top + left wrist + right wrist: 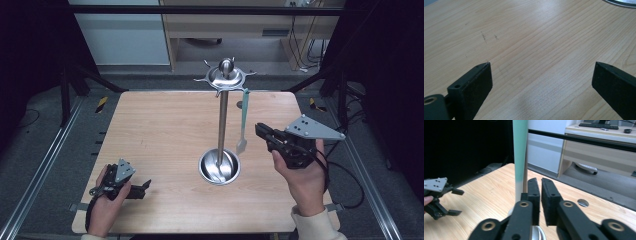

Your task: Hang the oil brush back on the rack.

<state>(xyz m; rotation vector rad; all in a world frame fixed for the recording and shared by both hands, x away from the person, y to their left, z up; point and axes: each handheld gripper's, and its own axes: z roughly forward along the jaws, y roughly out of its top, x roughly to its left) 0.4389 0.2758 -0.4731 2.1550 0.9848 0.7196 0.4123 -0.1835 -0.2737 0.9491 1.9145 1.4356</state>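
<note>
A metal utensil stand rises from a round steel base at the middle of the wooden table. A teal spatula hangs from a hook on its top disc, blade down. My right gripper hovers just right of the blade, pointing left. In the right gripper view its jaws stand almost together with nothing between them, and the spatula hangs just left of them. My left gripper rests low at the front left, jaws wide over bare wood.
The stand's disc carries several other bare hooks. Black frame rails run along both sides of the table. Beyond the far edge are a floor, a wooden desk and cables. The base's rim shows at the top right of the left gripper view.
</note>
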